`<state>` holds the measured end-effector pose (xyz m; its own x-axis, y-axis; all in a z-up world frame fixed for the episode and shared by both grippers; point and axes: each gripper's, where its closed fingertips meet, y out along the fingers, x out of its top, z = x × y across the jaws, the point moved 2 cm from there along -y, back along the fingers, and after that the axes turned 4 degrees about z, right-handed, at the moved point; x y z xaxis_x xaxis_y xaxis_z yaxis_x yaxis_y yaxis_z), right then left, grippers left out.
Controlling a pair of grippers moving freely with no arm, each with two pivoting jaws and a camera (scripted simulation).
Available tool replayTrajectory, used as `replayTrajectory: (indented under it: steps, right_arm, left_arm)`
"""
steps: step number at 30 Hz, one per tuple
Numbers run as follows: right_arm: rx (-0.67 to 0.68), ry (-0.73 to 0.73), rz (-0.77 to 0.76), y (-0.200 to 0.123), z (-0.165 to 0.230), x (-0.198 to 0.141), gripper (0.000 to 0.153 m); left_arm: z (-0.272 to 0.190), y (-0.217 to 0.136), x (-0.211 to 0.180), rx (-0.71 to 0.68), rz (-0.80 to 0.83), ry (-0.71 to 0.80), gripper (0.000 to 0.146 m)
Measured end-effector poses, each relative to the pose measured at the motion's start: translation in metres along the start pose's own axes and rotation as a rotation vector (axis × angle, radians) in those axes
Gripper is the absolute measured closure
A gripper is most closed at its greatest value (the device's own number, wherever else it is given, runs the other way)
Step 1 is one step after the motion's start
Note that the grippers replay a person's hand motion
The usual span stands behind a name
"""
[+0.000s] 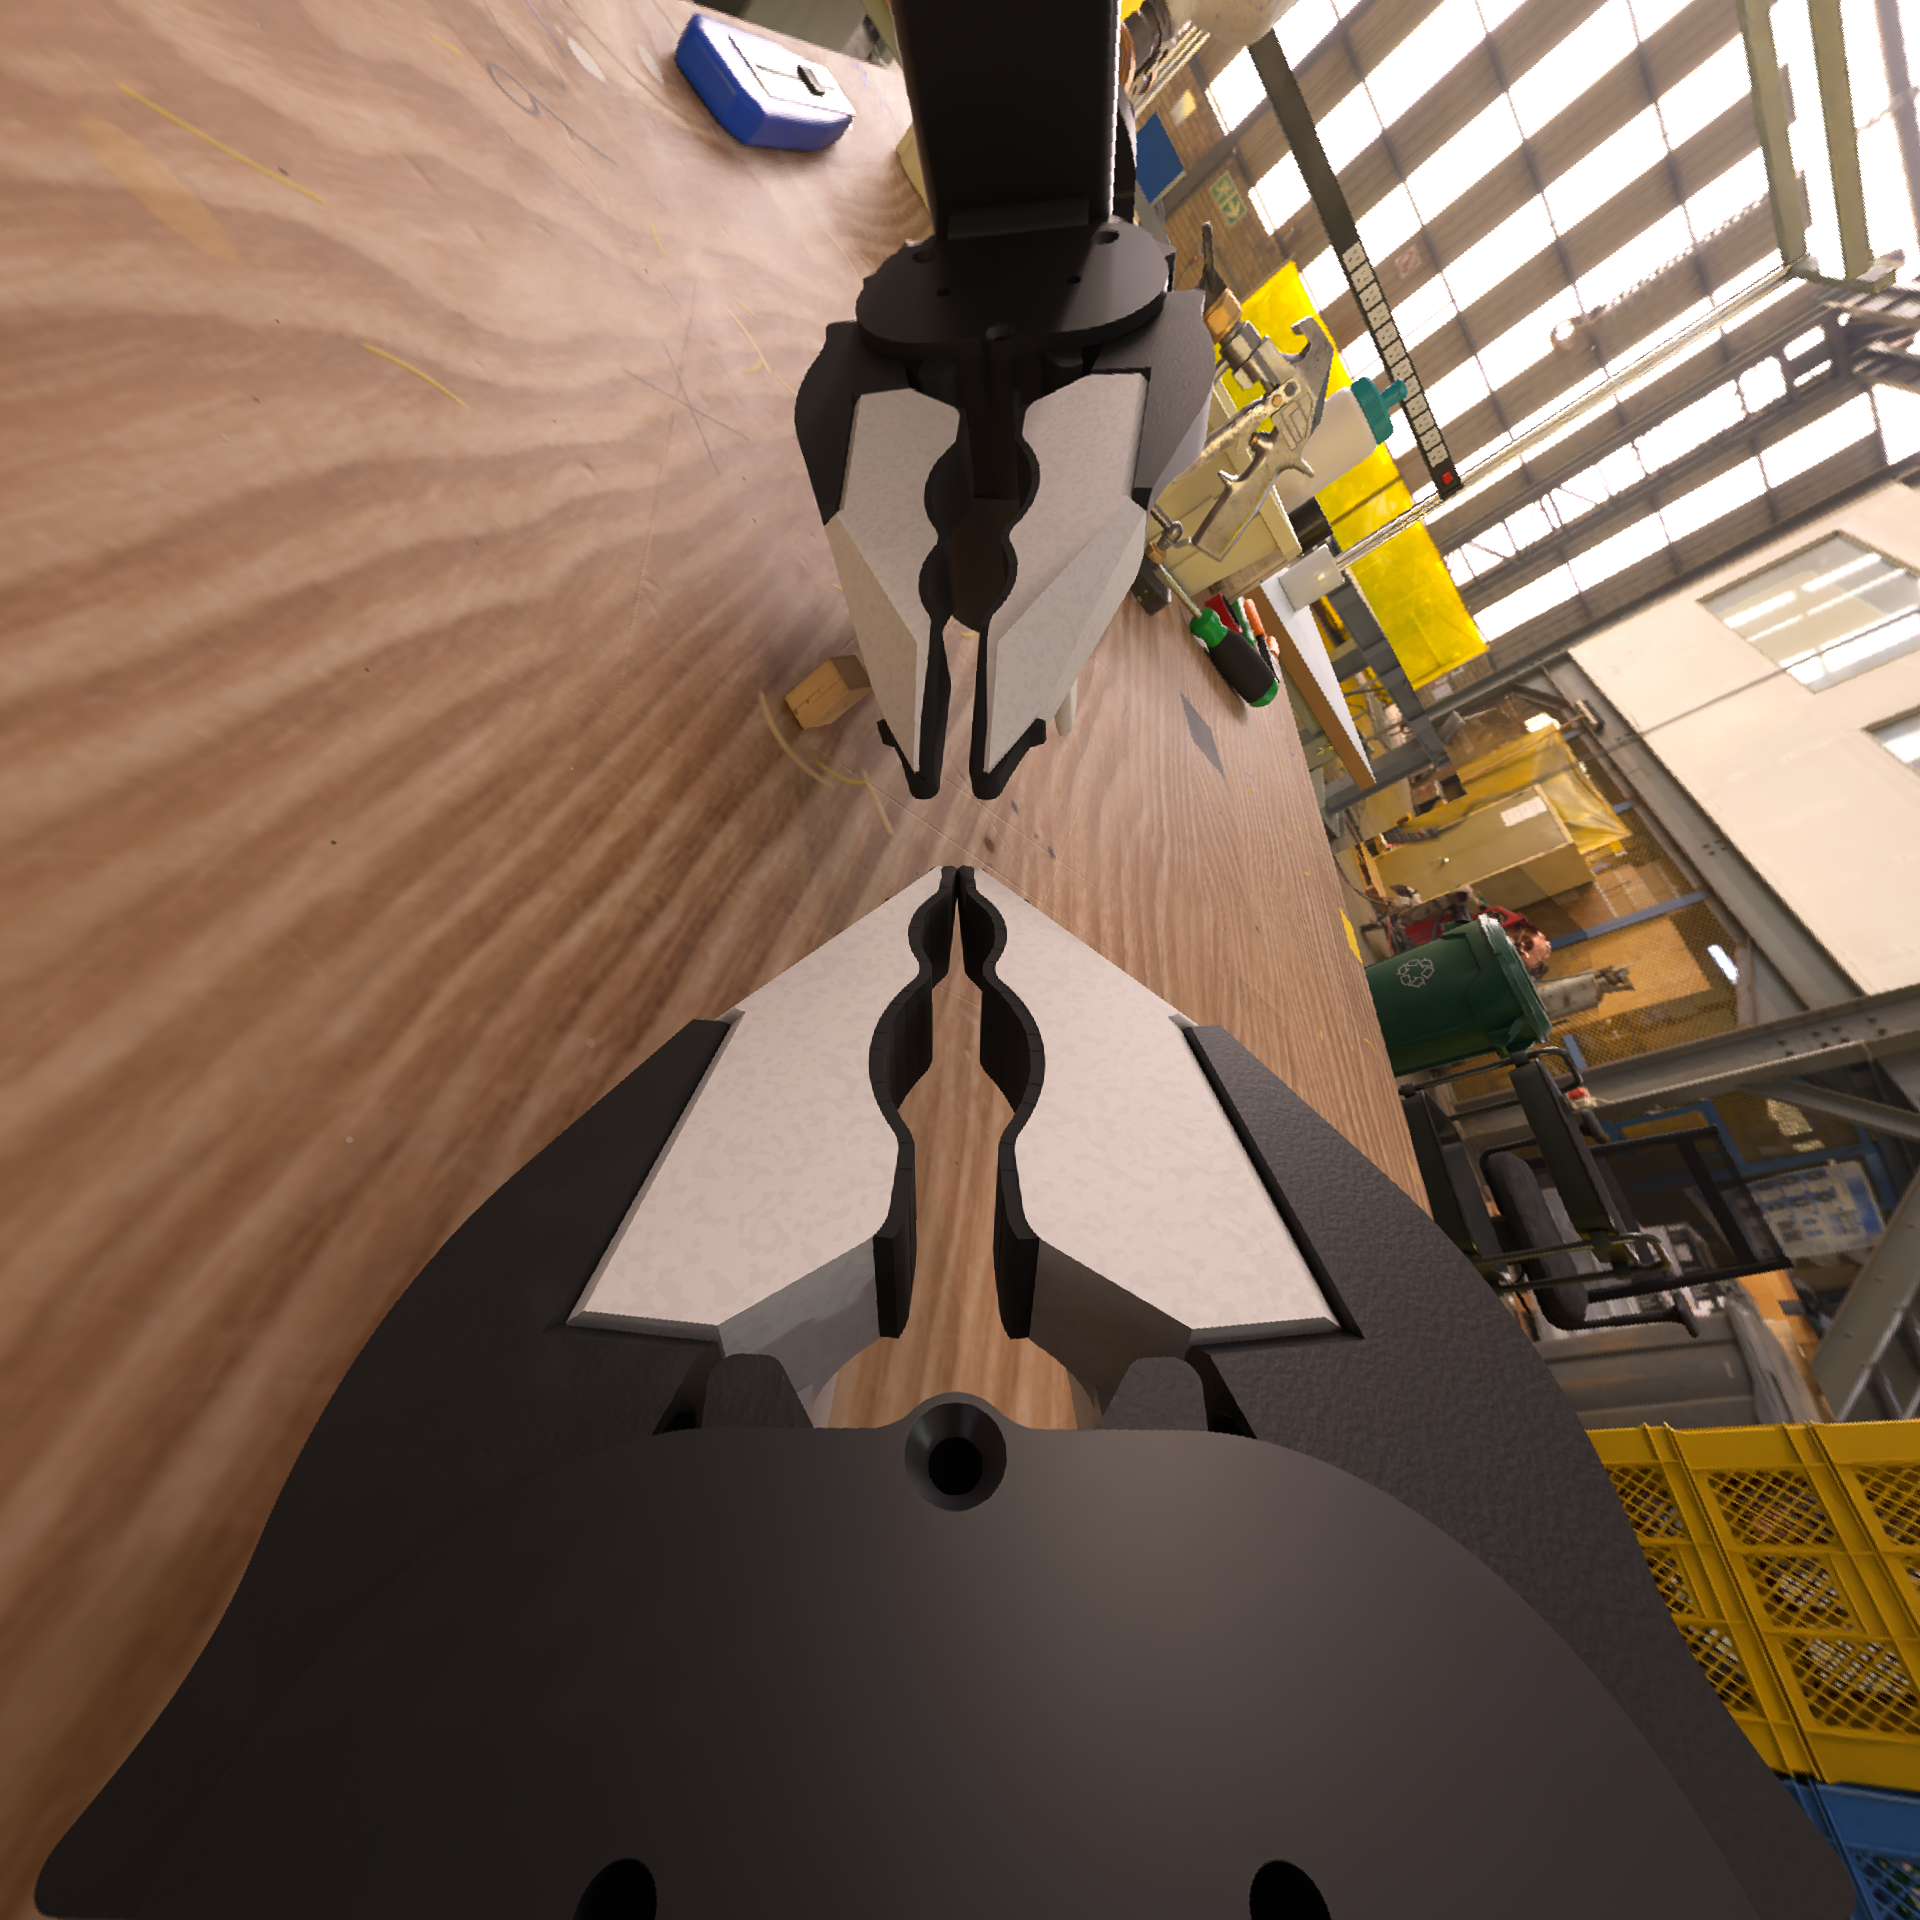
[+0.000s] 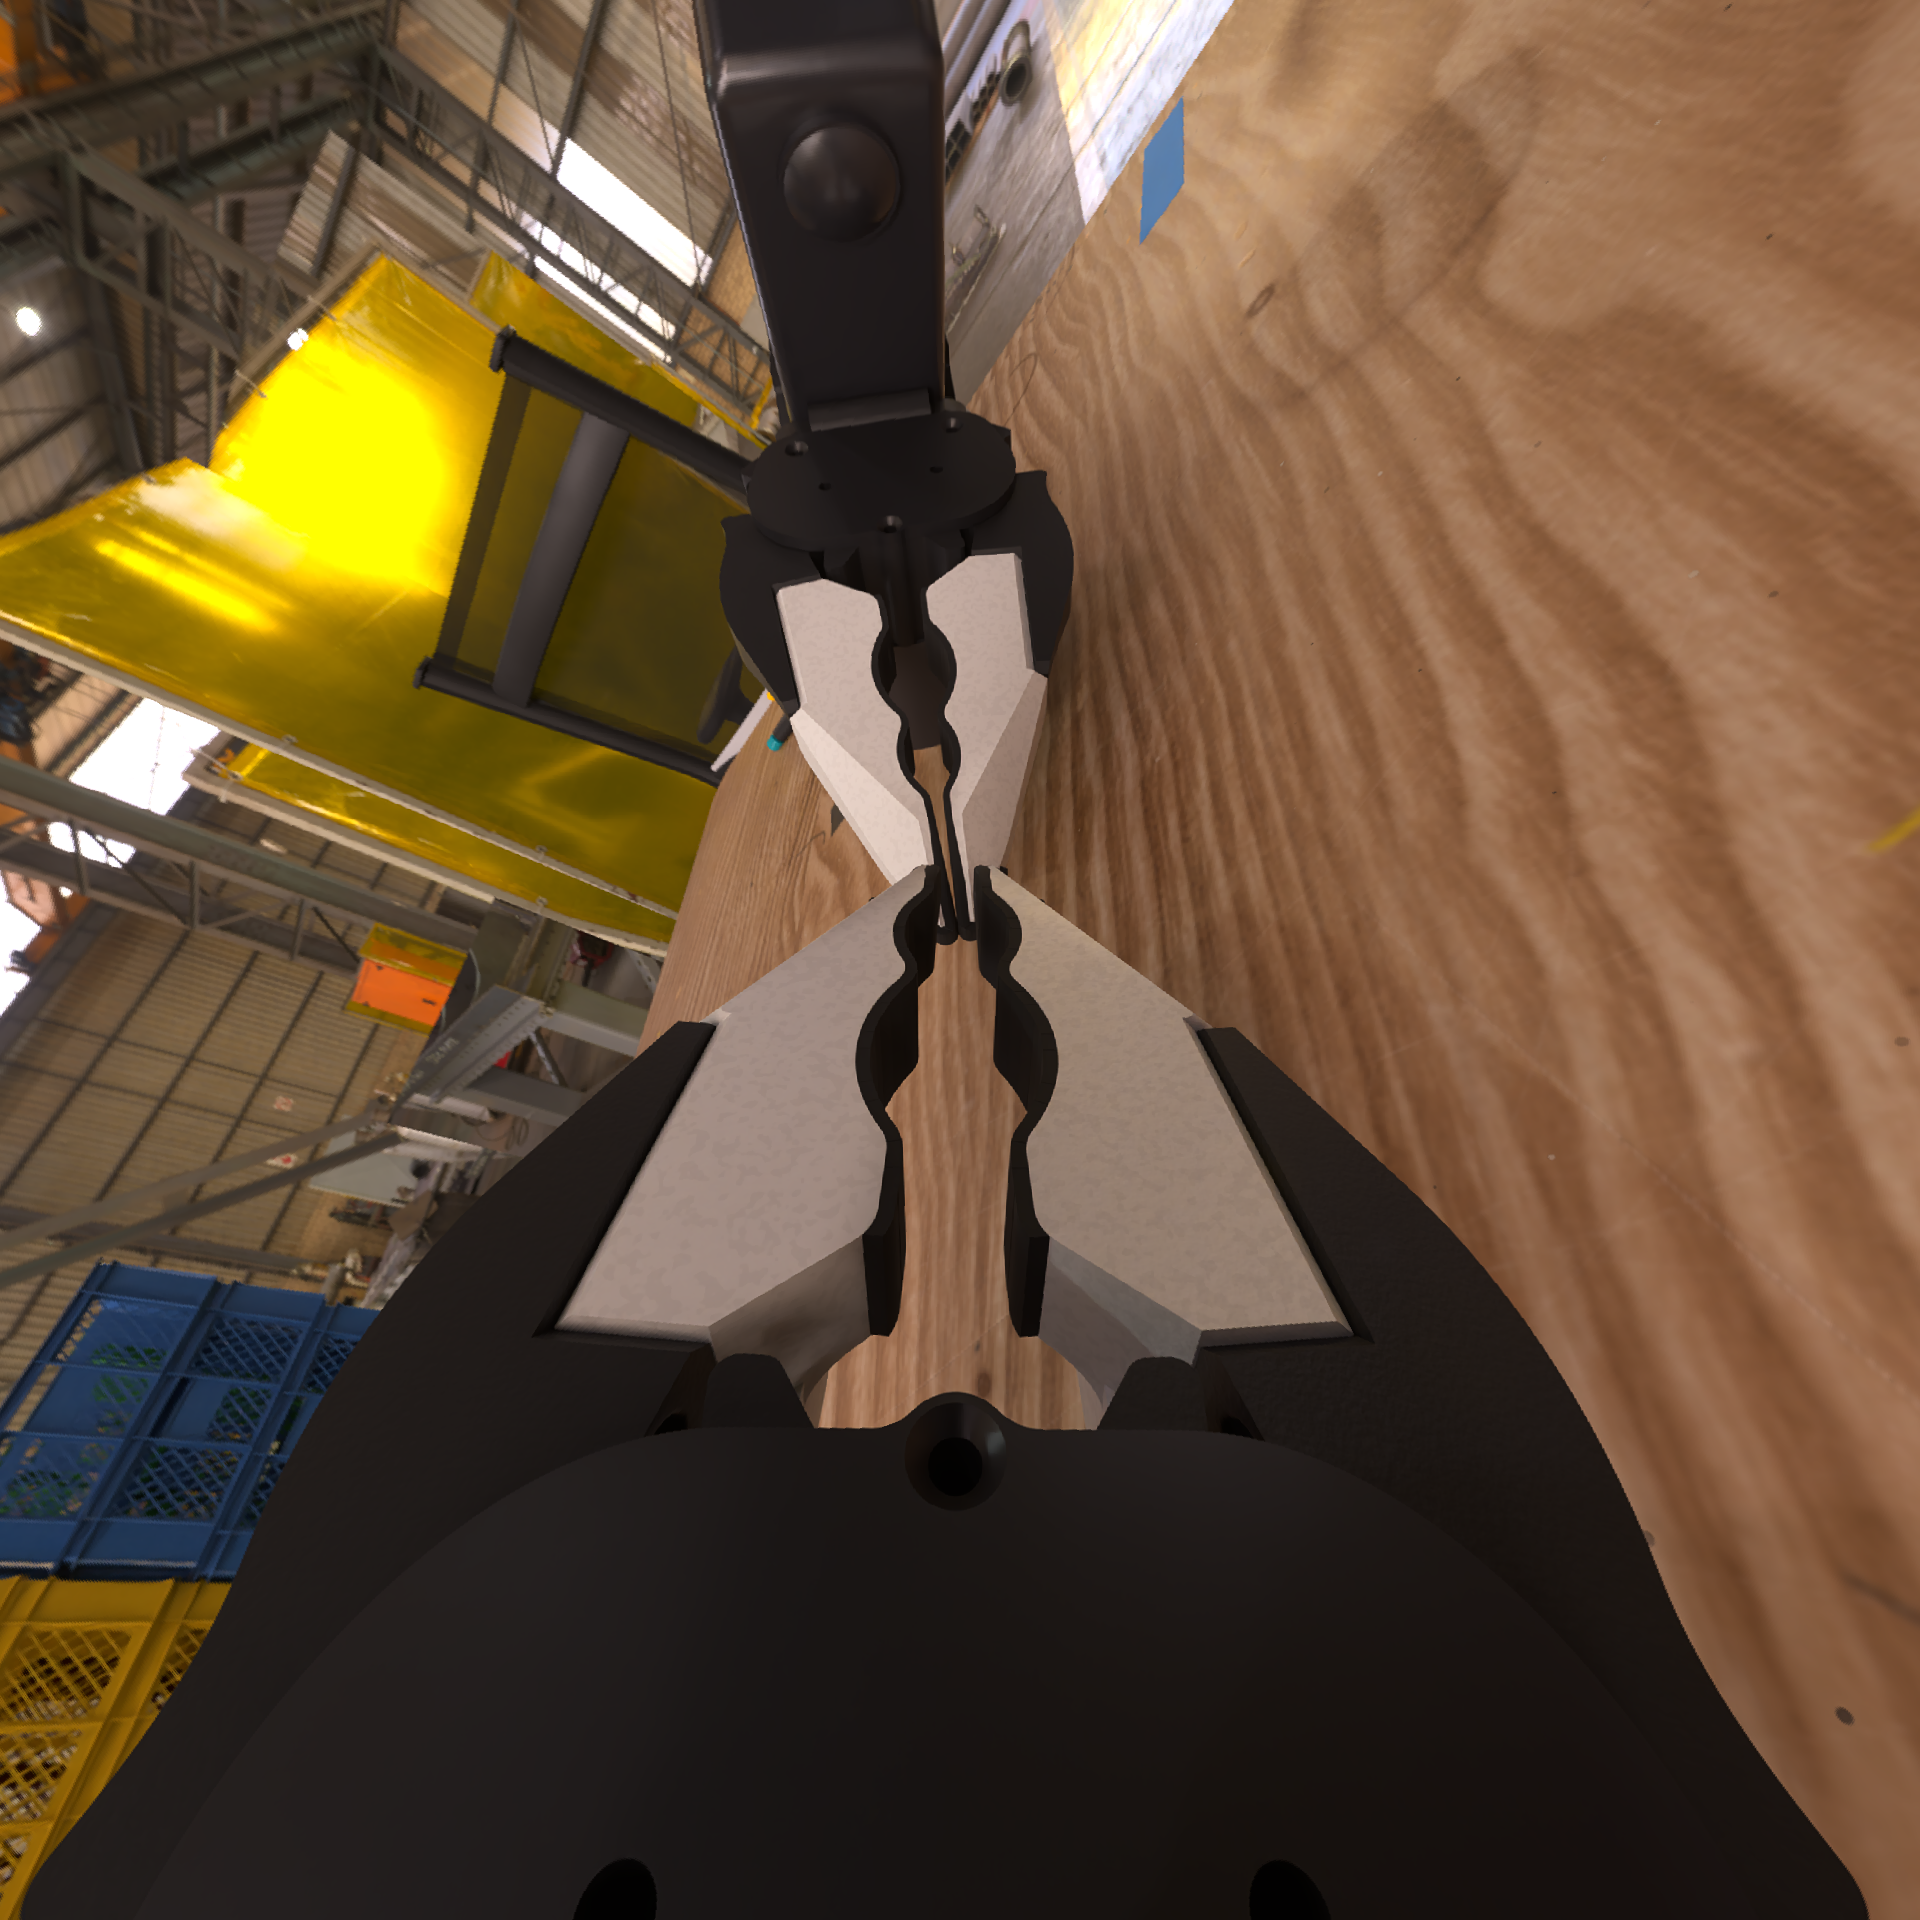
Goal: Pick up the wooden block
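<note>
The wooden block (image 1: 826, 691), small and pale, lies on the wood-grain table (image 1: 416, 623). In the left wrist view it is just left of the right gripper's fingers, untouched. My left gripper (image 1: 956, 878) is shut and empty, tips together above the table. My right gripper (image 1: 953, 790) faces it tip to tip, a short gap away. The right wrist view shows my right gripper (image 2: 956, 878) barely open and empty. The left gripper's (image 2: 956, 932) thin tips show in its narrow gap. The block is hidden in this view.
A blue case (image 1: 764, 83) lies at the far end of the table. A spray gun (image 1: 1268, 436), a white bottle (image 1: 1361, 410) and a green-handled screwdriver (image 1: 1236, 655) sit by the right edge. Yellow crates (image 1: 1766, 1590) and a green bin (image 1: 1455, 997) stand beyond it. A blue patch (image 2: 1162, 171) marks the table.
</note>
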<state>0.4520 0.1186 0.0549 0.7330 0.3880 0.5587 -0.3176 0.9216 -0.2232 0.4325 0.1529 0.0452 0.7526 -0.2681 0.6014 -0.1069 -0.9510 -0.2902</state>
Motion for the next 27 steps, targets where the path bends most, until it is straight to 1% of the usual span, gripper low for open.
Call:
replayTrajectory:
  steps: [2, 5, 10, 12, 15, 21, 24, 27]
  right_arm:
    - [0.000, -0.012, 0.020, 0.000, 0.001, -0.002, 0.146]
    - [0.043, 0.009, 0.061, 0.000, 0.003, -0.006, 0.146]
    - [0.066, 0.019, 0.077, 0.001, 0.005, -0.008, 0.146]
    - [0.086, 0.045, 0.081, 0.000, 0.006, -0.009, 0.146]
    - [0.148, 0.121, 0.093, 0.000, 0.008, -0.011, 0.146]
    - [0.202, 0.180, 0.108, -0.001, 0.010, -0.013, 0.146]
    - [0.217, 0.172, 0.115, 0.000, 0.013, -0.014, 0.146]
    - [0.216, 0.095, 0.133, 0.002, 0.018, -0.016, 0.147]
  left_arm:
    - [-0.001, 0.001, -0.002, -0.007, 0.016, -0.003, 0.146]
    - [-0.004, 0.003, -0.005, -0.042, 0.056, 0.002, 0.146]
    - [-0.007, 0.003, -0.008, -0.055, 0.076, 0.026, 0.146]
    - [-0.007, 0.004, -0.008, -0.049, 0.082, 0.052, 0.146]
    - [-0.010, 0.005, -0.009, -0.044, 0.091, 0.107, 0.146]
    - [-0.013, 0.007, -0.010, -0.038, 0.097, 0.167, 0.146]
    - [-0.015, 0.007, -0.010, -0.037, 0.096, 0.193, 0.146]
    - [-0.019, 0.008, -0.010, -0.030, 0.089, 0.253, 0.146]
